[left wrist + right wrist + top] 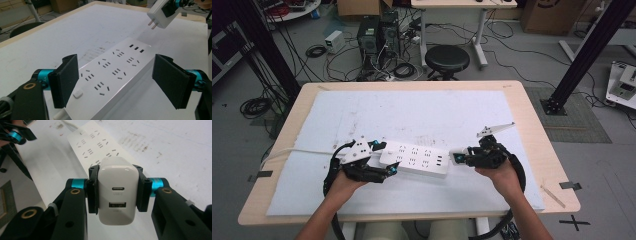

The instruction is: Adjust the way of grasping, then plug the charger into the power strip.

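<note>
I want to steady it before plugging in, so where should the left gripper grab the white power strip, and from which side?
Grip the power strip across its two long side walls at the switch end, coming down from above. It lies flat and its straight, parallel sides suit the left gripper, whose open jaws already straddle it, leaving the sockets free for the charger.

Power strip (117, 72): white plastic, smooth, with a faint satin sheen.
Charger (117, 190): white plastic, glossy, catching a highlight along its top edge; its two prongs, seen above the power strip's far end, looked like bare metal.
Right gripper (117, 192): matt black plastic arms, bright anodised teal metal collars, brass-coloured screw rings.
Left gripper (120, 82): the same matt black body; pads (170, 81) flanking the power strip looked dull and finely textured, like rubber.
Mat (422, 107) under the power strip: white, matt, scuffed with dark smudges.
Table (532, 120) around the mat: pale wood-look top, smooth.
</note>
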A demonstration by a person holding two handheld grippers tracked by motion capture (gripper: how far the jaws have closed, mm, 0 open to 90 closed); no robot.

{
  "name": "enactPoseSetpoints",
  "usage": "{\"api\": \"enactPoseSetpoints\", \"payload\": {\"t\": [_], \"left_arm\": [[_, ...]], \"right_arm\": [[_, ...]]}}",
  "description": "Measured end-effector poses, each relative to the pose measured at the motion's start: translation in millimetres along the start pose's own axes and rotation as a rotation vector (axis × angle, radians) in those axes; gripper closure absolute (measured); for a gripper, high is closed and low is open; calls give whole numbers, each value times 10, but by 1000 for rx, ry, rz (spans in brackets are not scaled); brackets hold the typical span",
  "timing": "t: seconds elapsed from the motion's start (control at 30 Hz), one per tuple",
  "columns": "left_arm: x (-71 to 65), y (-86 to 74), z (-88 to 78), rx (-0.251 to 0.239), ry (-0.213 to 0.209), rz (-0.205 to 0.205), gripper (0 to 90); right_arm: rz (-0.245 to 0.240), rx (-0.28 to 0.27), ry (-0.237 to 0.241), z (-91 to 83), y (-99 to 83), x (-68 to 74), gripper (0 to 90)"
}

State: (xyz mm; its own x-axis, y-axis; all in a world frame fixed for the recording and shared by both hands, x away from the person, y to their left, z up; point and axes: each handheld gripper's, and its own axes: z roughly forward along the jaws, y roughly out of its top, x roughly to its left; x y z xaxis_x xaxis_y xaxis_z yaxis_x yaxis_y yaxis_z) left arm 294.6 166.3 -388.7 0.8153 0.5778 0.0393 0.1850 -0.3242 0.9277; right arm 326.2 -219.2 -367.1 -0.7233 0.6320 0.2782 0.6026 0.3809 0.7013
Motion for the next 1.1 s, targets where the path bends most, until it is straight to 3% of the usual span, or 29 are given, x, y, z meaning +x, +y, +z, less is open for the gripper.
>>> {"api": "enactPoseSetpoints", "payload": {"t": [0.13, 0.3, 0.63, 0.97, 1.1], "left_arm": [[24, -22, -53, -4, 21, -7, 215], [137, -90, -141, -28, 68, -51, 215], [169, -139, -195, -36, 87, -68, 215], [266, -183, -243, -49, 109, -98, 215], [271, -203, -243, -53, 111, -106, 215]], "right_arm": [[-9, 4, -18, -24, -14, -4, 631], [-7, 14, -62, -132, -64, -46, 631], [-19, 26, -75, -201, -36, -91, 631], [-101, 108, -102, -270, 26, -94, 631], [-161, 142, -146, -289, 76, -67, 631]]}}
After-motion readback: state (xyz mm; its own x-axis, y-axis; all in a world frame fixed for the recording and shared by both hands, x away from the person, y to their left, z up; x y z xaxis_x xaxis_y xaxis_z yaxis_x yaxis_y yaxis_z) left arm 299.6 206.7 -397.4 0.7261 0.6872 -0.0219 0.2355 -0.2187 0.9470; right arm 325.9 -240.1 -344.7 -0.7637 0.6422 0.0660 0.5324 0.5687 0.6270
